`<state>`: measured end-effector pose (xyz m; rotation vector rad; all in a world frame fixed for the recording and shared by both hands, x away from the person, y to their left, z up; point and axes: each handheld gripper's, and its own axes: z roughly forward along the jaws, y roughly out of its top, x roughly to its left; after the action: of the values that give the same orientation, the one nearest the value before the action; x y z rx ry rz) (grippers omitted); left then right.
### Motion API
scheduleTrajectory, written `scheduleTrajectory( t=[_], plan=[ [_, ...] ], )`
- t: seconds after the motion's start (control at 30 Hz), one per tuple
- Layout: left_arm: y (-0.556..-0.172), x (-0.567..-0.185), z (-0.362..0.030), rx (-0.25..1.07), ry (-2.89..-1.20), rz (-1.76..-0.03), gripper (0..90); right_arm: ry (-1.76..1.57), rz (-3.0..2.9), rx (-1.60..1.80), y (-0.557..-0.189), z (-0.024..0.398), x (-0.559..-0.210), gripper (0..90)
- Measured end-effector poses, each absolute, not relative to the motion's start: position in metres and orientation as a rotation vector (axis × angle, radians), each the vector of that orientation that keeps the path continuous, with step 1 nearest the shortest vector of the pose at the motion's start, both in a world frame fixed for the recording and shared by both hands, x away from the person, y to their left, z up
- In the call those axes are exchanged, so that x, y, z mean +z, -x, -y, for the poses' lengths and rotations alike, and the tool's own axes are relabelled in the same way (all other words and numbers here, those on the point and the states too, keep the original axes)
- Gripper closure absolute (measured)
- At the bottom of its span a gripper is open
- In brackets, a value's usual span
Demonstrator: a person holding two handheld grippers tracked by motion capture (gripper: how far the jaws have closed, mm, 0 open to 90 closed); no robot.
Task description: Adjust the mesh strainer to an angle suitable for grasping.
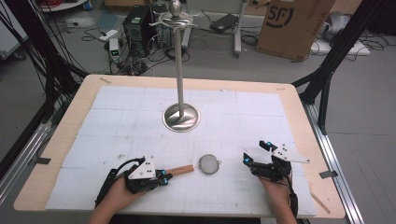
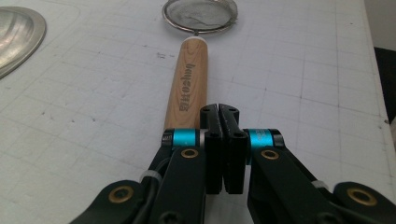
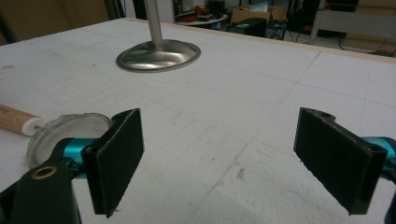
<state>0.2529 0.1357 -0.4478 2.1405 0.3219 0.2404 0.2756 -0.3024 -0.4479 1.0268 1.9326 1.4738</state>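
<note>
Strainer point(image 1: 201, 165) flat near front edge of tabletop point(image 1: 261, 109), centre. Left gripper point(image 2: 219, 112) fingers clenched, nothing between, beside wooden handle end. Right gripper point(image 3: 233, 158) fingers released, wide. Risk: empty pinch, handle nudged, strainer slides.

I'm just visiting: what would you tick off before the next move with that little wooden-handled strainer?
1. Strainer lying flat on the table: ok.
2. Left hand-held gripper shut, tips at the end of the wooden handle: ok.
3. Handle actually clamped between the jaws: cannot tell; they look closed beside it.
4. Right hand-held gripper open with nothing between its jaws: ok.
5. Metal stand upright, well apart from the strainer: ok.
</note>
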Motion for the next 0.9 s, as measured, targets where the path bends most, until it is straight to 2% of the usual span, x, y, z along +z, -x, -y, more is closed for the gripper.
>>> scheduleTrajectory(
  t=[0.43, 0.9],
  plan=[
    [-0.261, -0.447, -0.14, 0.275, -2.142, -0.372, 88.6, -1.026, -1.933, 1.464, -0.275, 0.302, -0.448, 15.1],
    [-0.273, -0.445, -0.145, 0.328, -2.115, -0.498, 88.6, -1.026, -1.933, 1.461, -0.276, 0.302, -0.448, 15.1]
  ],
)
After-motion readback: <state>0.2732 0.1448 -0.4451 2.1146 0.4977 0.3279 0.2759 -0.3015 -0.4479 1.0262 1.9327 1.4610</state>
